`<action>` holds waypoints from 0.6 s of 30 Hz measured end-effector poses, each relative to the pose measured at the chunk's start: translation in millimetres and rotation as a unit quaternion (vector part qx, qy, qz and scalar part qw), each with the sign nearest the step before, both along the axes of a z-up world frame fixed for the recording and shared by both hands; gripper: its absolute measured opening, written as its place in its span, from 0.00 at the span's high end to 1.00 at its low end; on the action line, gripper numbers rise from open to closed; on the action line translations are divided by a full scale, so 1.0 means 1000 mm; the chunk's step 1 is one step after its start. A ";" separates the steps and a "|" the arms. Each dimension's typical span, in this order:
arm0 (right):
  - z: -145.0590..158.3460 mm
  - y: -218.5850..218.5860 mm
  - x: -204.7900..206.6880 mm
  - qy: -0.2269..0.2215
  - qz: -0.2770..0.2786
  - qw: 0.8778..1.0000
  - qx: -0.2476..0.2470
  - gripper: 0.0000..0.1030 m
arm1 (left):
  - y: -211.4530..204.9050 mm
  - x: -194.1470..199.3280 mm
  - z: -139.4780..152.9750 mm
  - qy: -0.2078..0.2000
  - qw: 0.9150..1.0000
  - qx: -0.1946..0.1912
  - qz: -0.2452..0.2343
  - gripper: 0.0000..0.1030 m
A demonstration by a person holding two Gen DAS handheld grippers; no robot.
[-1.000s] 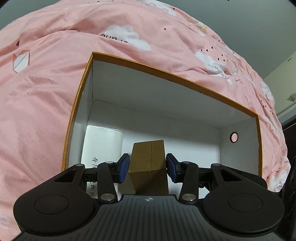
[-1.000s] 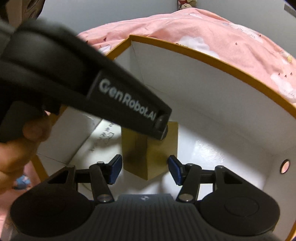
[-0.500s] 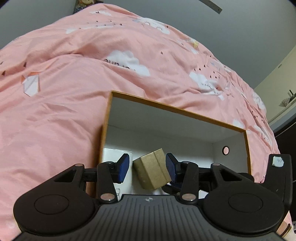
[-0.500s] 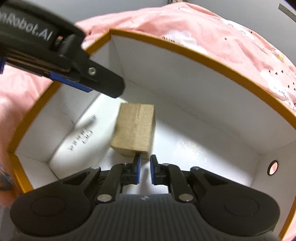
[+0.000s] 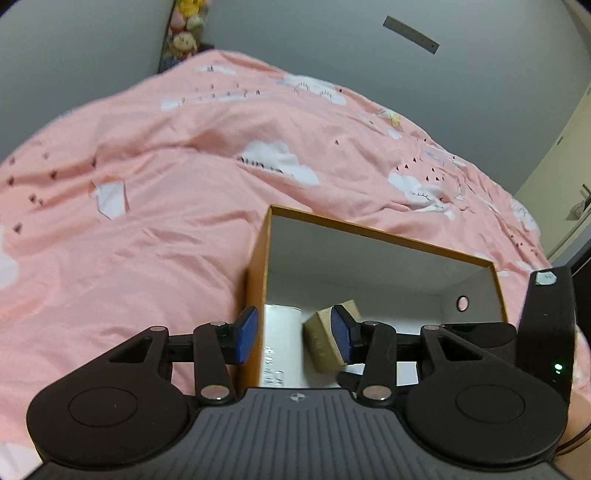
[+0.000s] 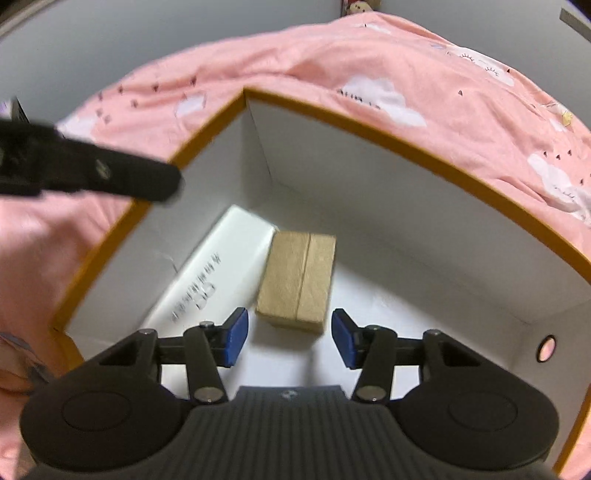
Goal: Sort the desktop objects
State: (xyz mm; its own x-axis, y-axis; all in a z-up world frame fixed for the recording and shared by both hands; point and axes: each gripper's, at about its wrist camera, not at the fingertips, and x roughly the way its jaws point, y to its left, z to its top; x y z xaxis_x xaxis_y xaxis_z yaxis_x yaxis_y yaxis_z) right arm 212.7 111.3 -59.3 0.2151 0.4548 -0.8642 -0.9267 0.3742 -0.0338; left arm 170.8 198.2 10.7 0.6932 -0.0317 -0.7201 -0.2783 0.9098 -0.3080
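A small brown cardboard box point(image 6: 297, 280) lies flat on the floor of a white storage box with an orange rim point(image 6: 424, 155), next to a long white package point(image 6: 218, 273) with black print. My right gripper point(image 6: 290, 336) is open and empty, just above and in front of the brown box. My left gripper point(image 5: 293, 338) is open and empty, held above the storage box's left wall point(image 5: 256, 295). In the left wrist view the brown box point(image 5: 323, 341) and white package point(image 5: 280, 343) show inside. The left gripper's body crosses the right wrist view at upper left point(image 6: 92, 177).
The storage box sits on a bed covered by a pink quilt point(image 5: 147, 184) with white cloud prints. A grey wall point(image 5: 332, 44) lies behind, with plush toys point(image 5: 183, 33) at its foot. A round hole point(image 6: 546, 349) pierces the storage box's right wall.
My left gripper has let go of the brown box and lifted up and back to the left. My right gripper shut, then opened. The brown box went from standing to lying flat beside the white package.
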 end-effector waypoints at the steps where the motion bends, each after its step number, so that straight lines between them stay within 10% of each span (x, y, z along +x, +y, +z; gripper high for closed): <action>1: -0.003 0.000 0.000 0.000 -0.004 1.000 -0.005 0.49 | 0.000 -0.002 -0.001 -0.001 1.000 0.002 0.000 0.52; 10: -0.019 0.001 0.037 0.120 -0.115 0.986 0.021 0.57 | 0.006 -0.004 -0.012 0.011 1.000 -0.012 0.002 0.52; 18: -0.017 0.003 0.043 0.055 -0.154 0.986 0.018 0.68 | 0.009 -0.004 -0.020 0.018 1.000 -0.017 0.001 0.52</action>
